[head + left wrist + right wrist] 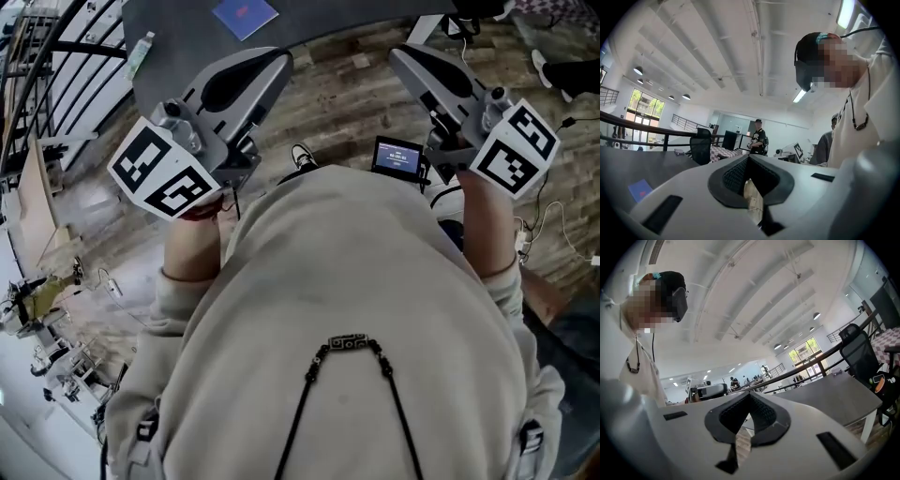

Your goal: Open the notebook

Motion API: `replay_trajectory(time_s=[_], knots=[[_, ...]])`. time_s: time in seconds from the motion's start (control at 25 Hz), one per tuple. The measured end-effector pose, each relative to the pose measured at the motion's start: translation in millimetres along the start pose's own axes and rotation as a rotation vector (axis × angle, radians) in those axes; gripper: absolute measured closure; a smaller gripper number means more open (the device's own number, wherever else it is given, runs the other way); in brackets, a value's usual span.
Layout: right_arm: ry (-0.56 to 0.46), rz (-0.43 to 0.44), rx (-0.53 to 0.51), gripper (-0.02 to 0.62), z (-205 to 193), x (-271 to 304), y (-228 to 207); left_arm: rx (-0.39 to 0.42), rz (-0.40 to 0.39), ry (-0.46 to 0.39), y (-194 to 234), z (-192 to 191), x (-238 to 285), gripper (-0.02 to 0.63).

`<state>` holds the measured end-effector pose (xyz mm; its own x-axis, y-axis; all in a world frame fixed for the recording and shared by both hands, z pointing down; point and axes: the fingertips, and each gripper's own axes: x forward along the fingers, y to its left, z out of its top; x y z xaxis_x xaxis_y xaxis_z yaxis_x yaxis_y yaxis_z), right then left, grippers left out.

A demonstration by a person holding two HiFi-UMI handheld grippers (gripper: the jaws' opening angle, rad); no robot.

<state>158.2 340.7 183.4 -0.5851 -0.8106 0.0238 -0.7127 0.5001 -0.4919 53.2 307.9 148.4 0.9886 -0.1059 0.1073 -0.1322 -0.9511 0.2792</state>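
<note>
Dark grey table top (178, 37) at top of head view, w/ small green-white bottle (141, 52) lying near its left edge. Wood-plank floor (347, 103) below it. Black railing (56, 47) far left. Small lit screen (397, 157) just above beige sweatshirt (356, 281); black cord w/ bead (349, 343) on the chest. Left gripper view bg: black office chair (701, 145), checked cloth (723, 153) beside it, person in black tee (758, 139) standing, round ceiling lamps (638, 70), bright windows (644, 105).

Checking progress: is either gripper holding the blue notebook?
No: the blue notebook lies on the grey table, apart from the left gripper and the right gripper, both shut on nothing.
</note>
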Motion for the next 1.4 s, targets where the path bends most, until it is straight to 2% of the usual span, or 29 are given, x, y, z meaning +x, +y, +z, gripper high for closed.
replay_trajectory(time_s=[0.28,0.4,0.6,0.76,1.0,1.2,1.4], knots=[[-0.029,-0.112,-0.006,0.580,-1,-6,-13,0.014,-0.048,-0.012,9,-2,3,0.604],[-0.019,-0.130,-0.014,0.580,0,-7,-13,0.026,-0.055,-0.016,12,-4,2,0.604],[-0.020,-0.140,-0.052,0.580,10,-5,-3,0.155,-0.037,0.019,5,-6,-6,0.604],[-0.025,-0.142,-0.089,0.580,16,-1,4,0.141,-0.032,-0.012,11,-3,-14,0.603],[0.008,-0.148,-0.109,0.579,33,74,-1,0.132,-0.007,-0.062,78,19,-47,0.603],[0.037,-0.107,-0.148,0.579,32,120,14,0.164,0.002,-0.100,105,31,-69,0.604],[0.074,-0.121,-0.141,0.580,31,172,6,0.137,-0.010,-0.106,149,33,-88,0.604]])
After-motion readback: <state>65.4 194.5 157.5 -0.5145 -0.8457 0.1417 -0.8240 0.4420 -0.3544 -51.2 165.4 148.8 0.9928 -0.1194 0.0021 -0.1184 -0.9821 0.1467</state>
